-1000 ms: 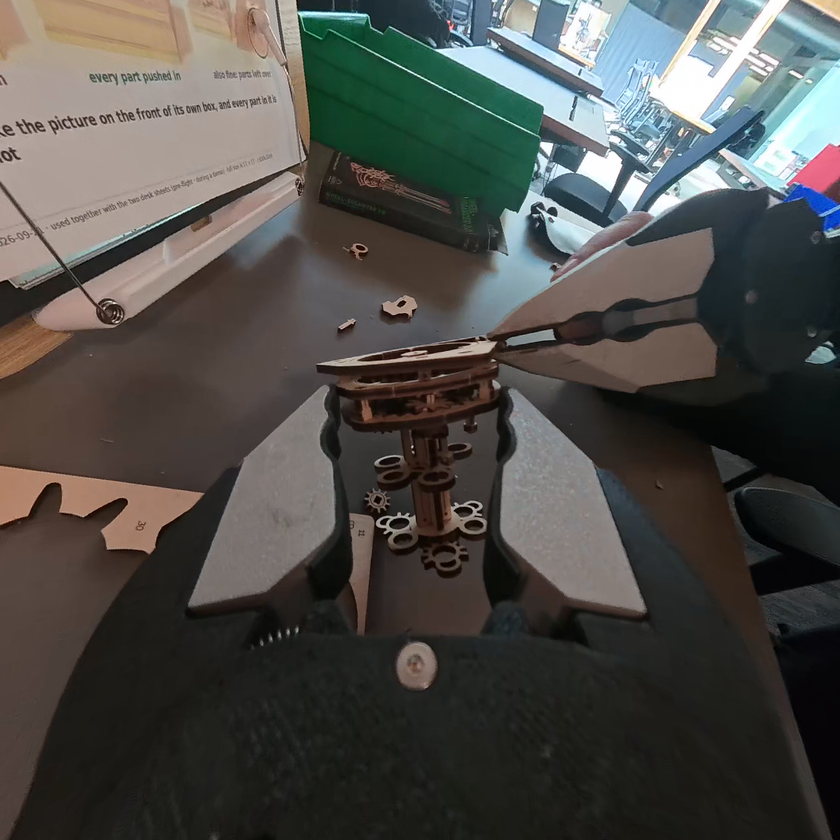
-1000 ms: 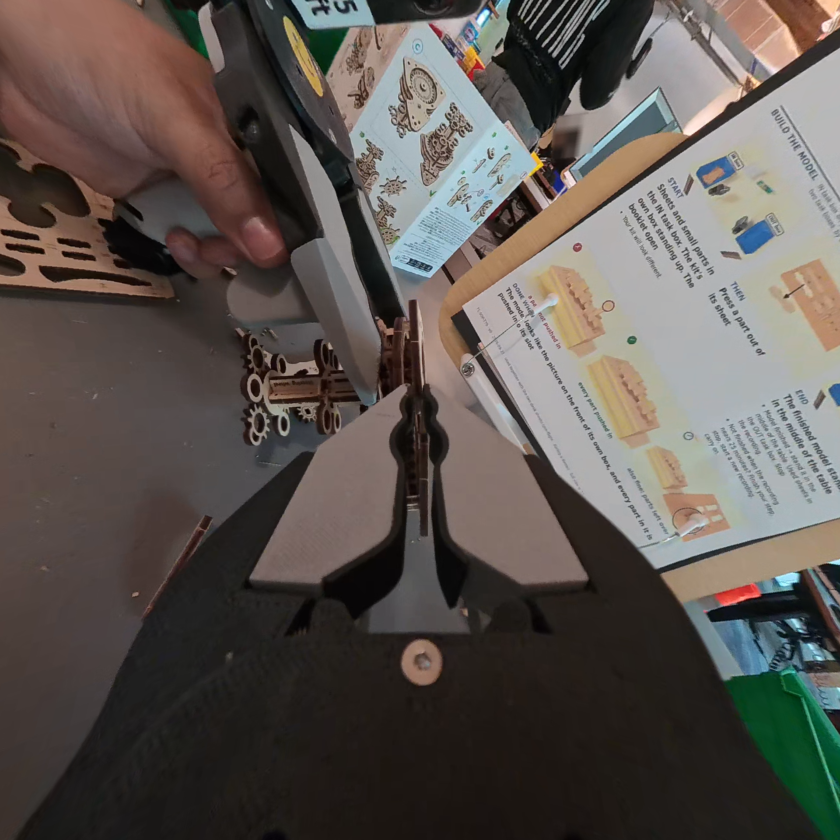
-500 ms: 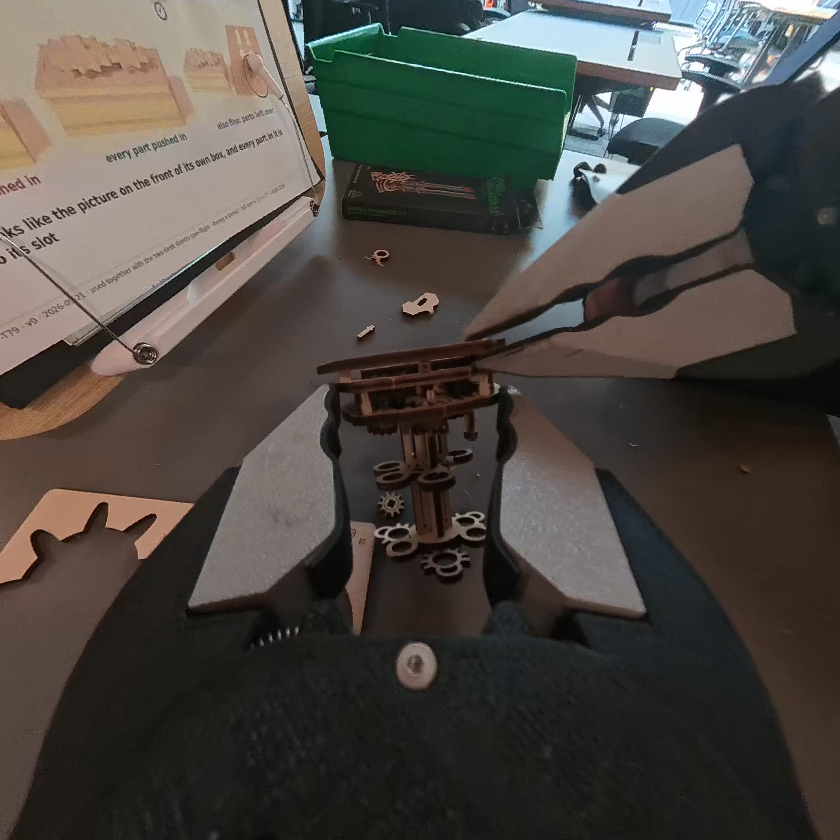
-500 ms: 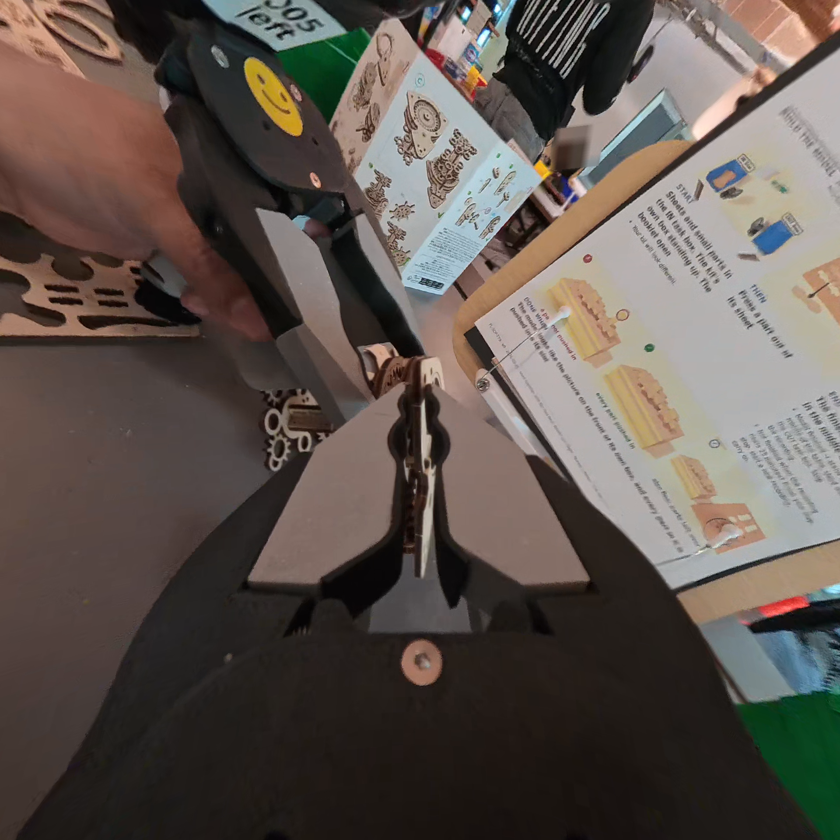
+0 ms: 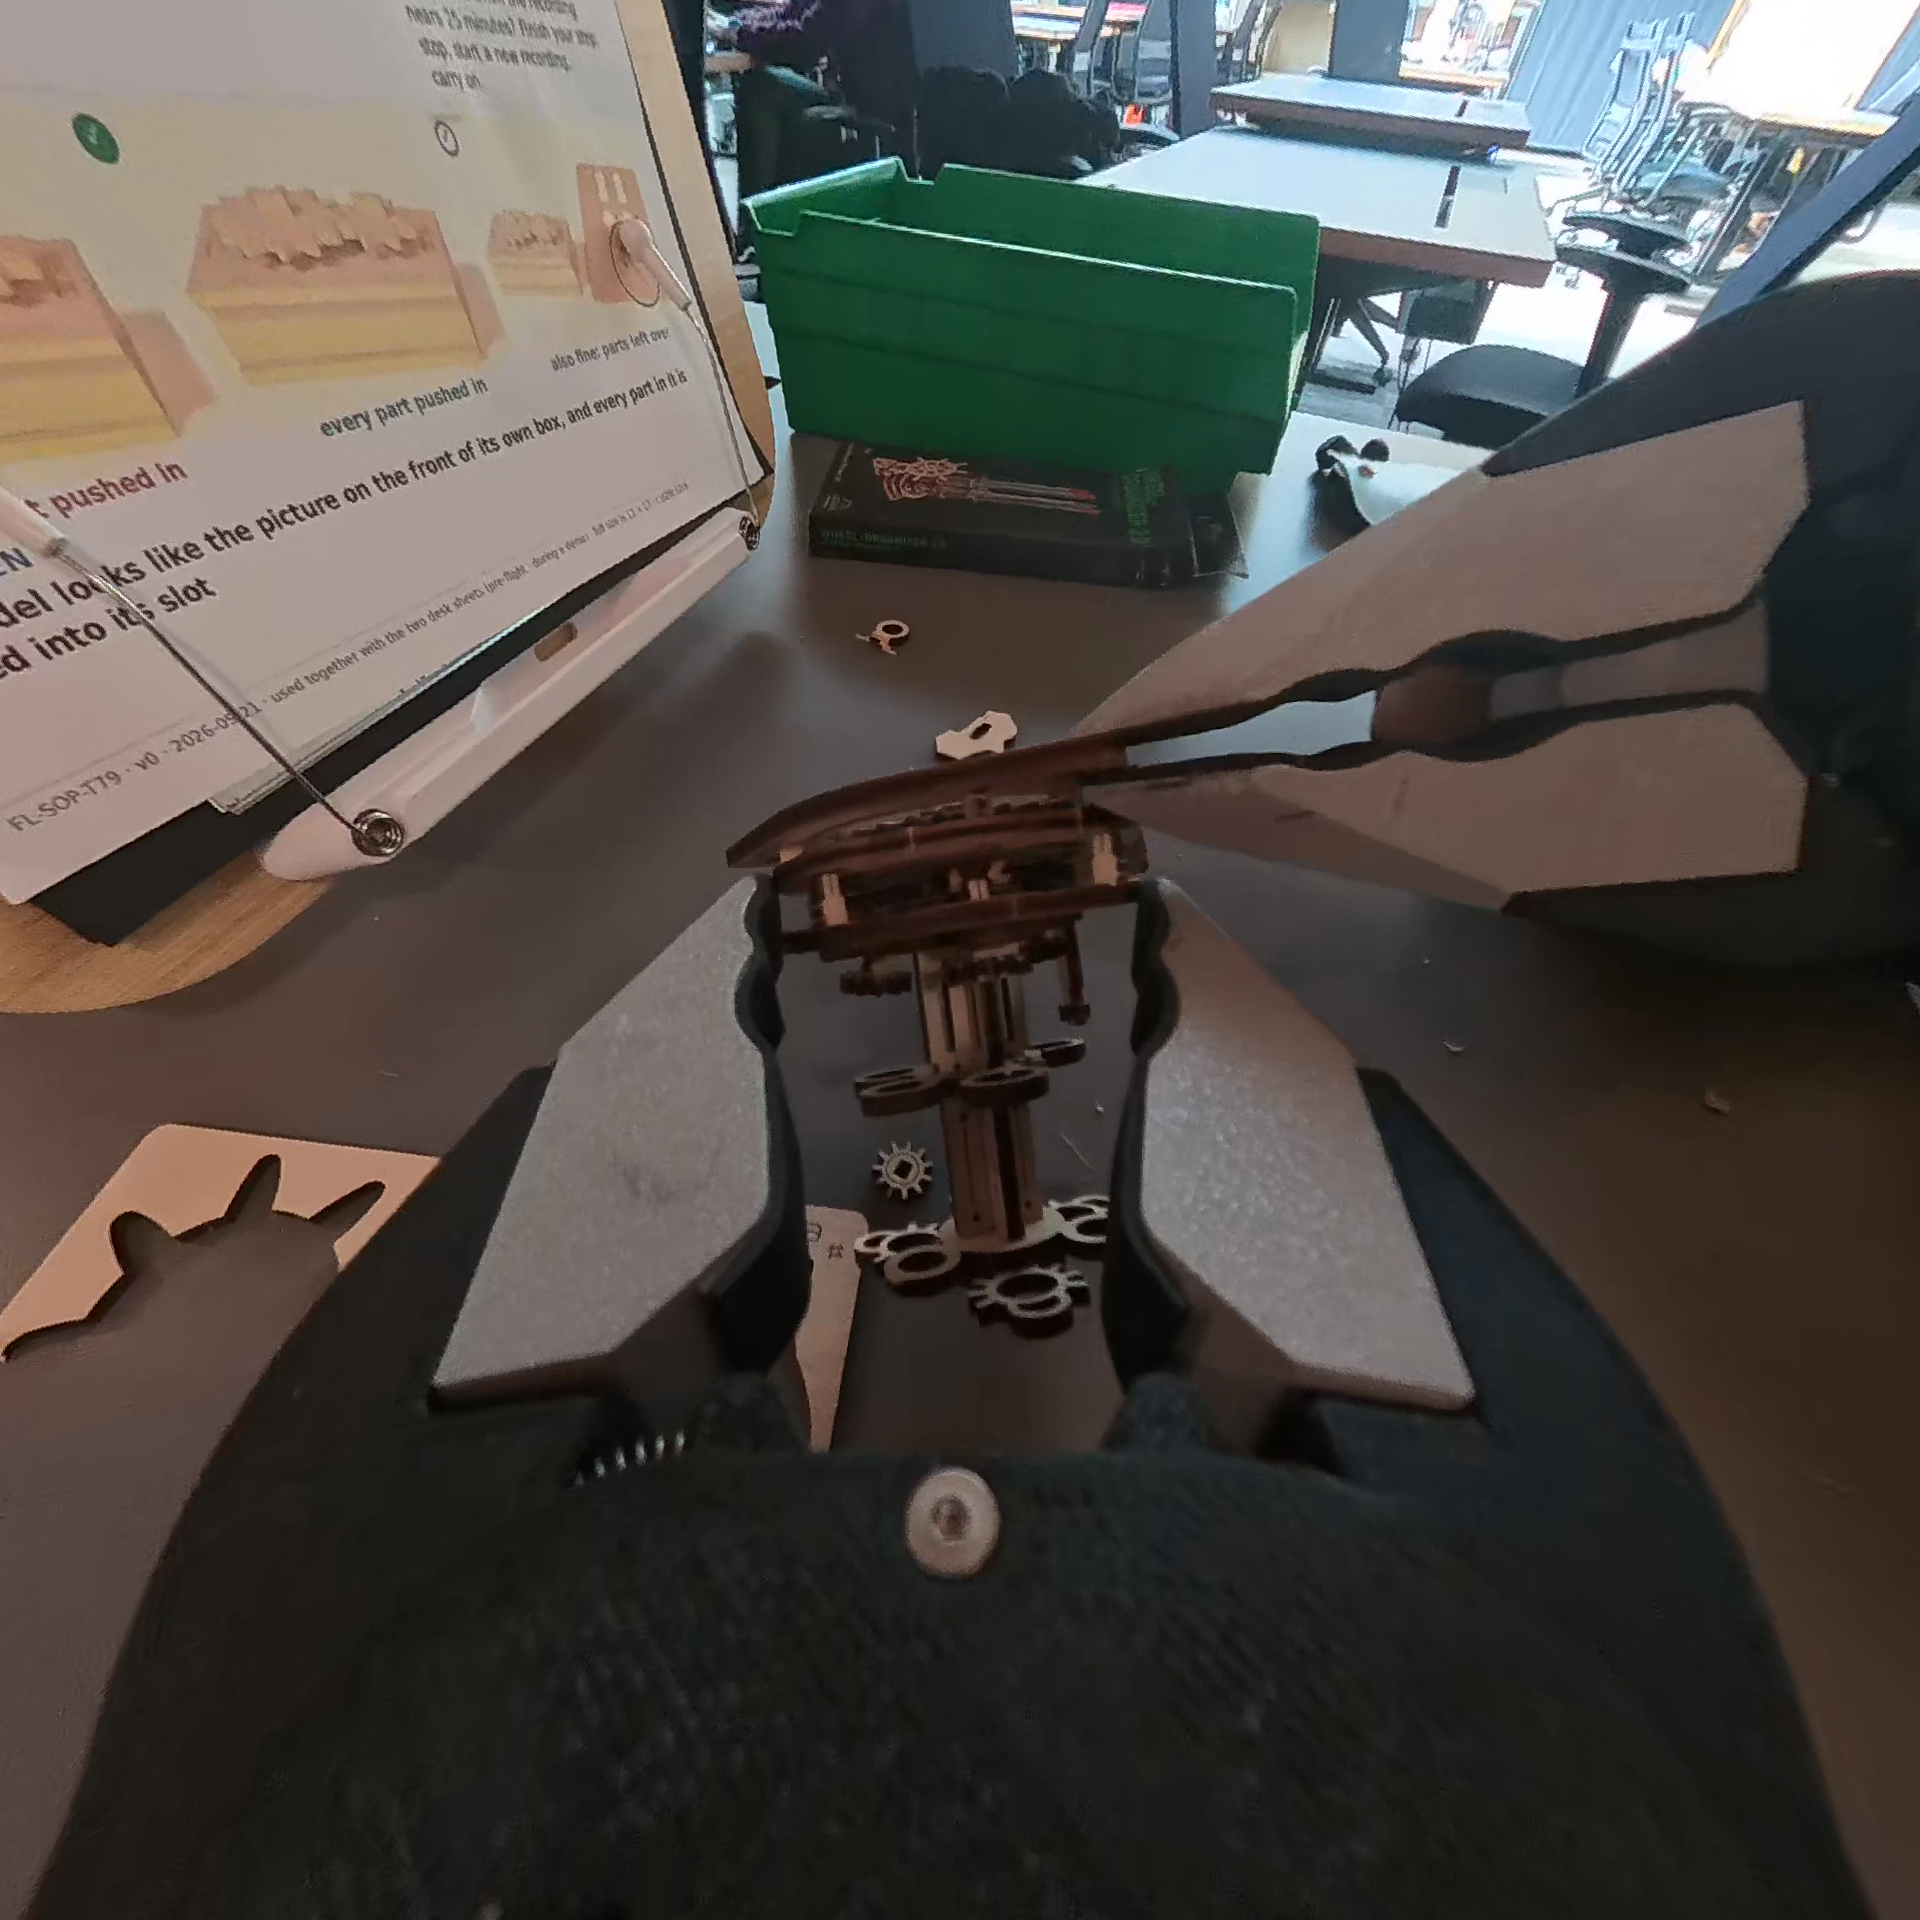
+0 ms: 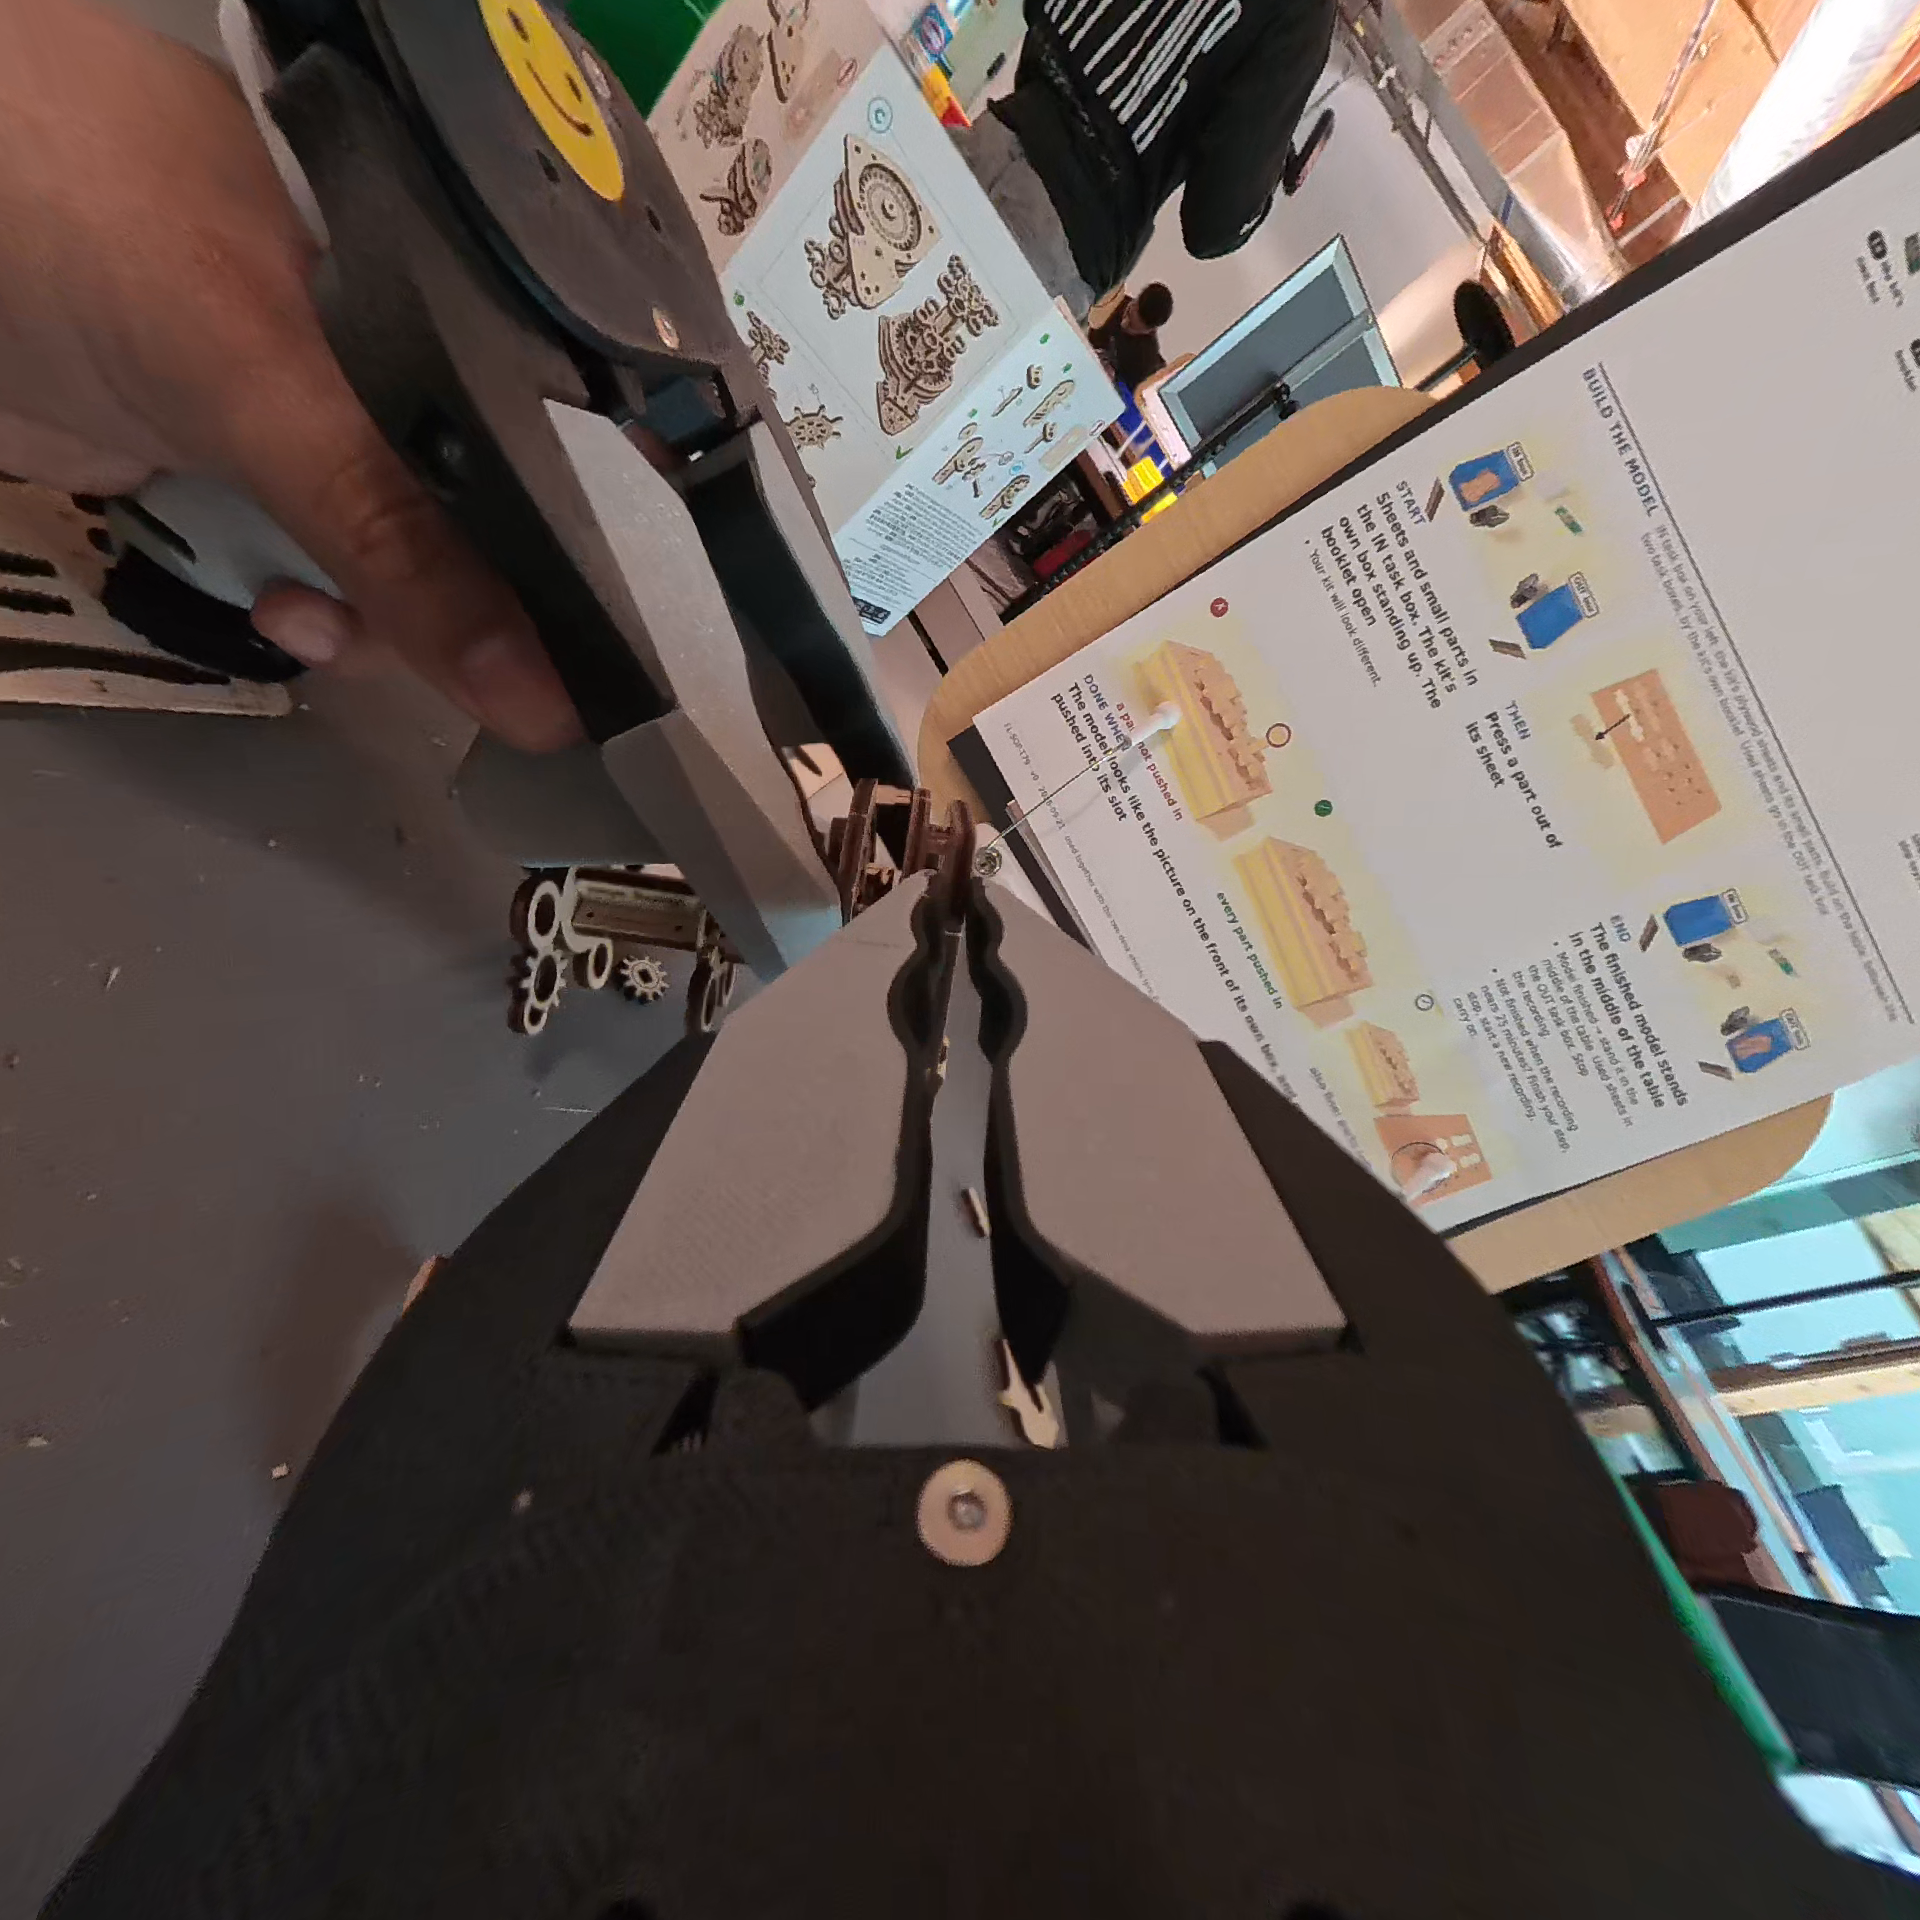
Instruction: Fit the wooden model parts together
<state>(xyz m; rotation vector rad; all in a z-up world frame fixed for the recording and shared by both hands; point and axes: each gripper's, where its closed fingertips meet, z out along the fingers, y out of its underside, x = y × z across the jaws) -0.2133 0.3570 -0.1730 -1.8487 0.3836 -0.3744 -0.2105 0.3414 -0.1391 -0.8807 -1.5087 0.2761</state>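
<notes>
Dark tabletop (image 5: 1455,1091) | one green bin (image 5: 1029,312) at 12 o'clock | left gripper (image 5: 951,914) clamps wooden model (image 5: 935,873) | right gripper (image 6: 951,894) pinches top plate (image 5: 914,795)

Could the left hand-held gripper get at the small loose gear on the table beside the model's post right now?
Probably not as things stand. The left hand-held gripper is clamped on the wooden model, and the small gear lies low between its fingers, beside the post. It would have to let go first.
</notes>
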